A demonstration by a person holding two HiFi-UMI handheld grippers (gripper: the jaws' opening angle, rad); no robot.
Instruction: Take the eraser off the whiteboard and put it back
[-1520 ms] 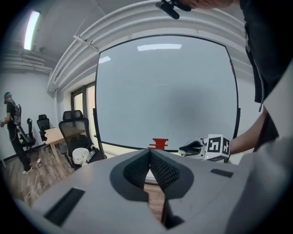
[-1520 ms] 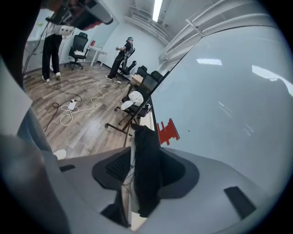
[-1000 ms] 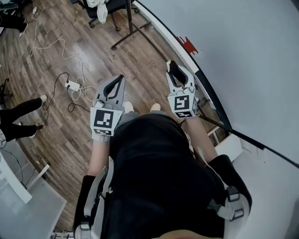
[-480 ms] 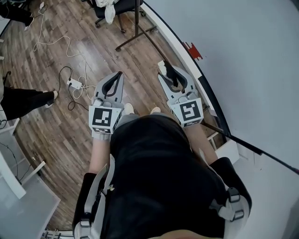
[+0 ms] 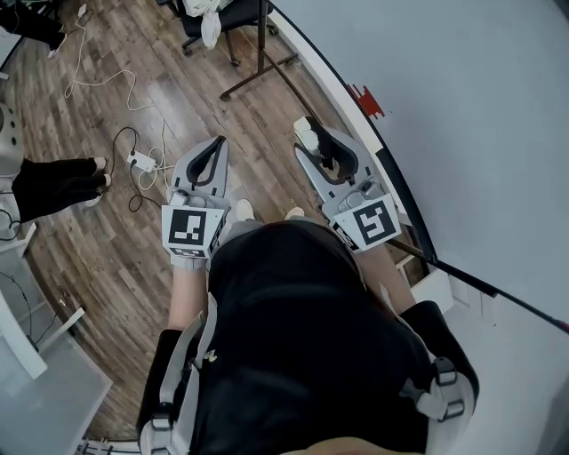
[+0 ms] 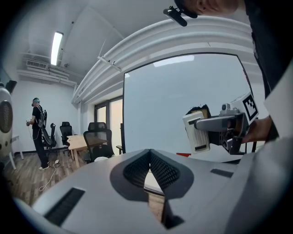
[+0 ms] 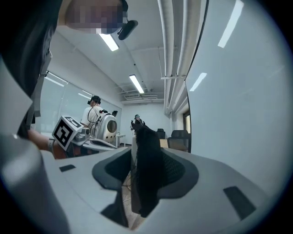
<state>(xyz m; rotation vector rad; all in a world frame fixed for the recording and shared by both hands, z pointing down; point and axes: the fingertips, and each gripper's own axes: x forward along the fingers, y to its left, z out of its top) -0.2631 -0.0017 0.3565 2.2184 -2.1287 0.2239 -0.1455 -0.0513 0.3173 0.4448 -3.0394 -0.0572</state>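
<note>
The eraser (image 5: 307, 135), a white block with a black felt face, sits between the jaws of my right gripper (image 5: 318, 144), which is shut on it. That gripper is held level beside the whiteboard (image 5: 462, 107), a short way off its surface. In the right gripper view the eraser (image 7: 144, 169) stands on edge between the pads, with the whiteboard (image 7: 238, 91) to the right. The left gripper view shows the eraser (image 6: 198, 133) in the right gripper (image 6: 201, 125) in front of the whiteboard (image 6: 183, 96). My left gripper (image 5: 216, 147) is shut and empty, its tips touching (image 6: 149, 151).
A red object (image 5: 365, 98) lies on the board's ledge. The board's stand legs (image 5: 258, 62) and an office chair (image 5: 209, 18) are ahead. A power strip with cables (image 5: 138, 160) lies on the wooden floor. Another person's feet (image 5: 62, 182) are at left, a white table (image 5: 44, 391) lower left.
My right gripper has risen and turned with the eraser in it, its tips swinging left, away from the board. The left gripper rose slightly. The person's feet at left shifted.
</note>
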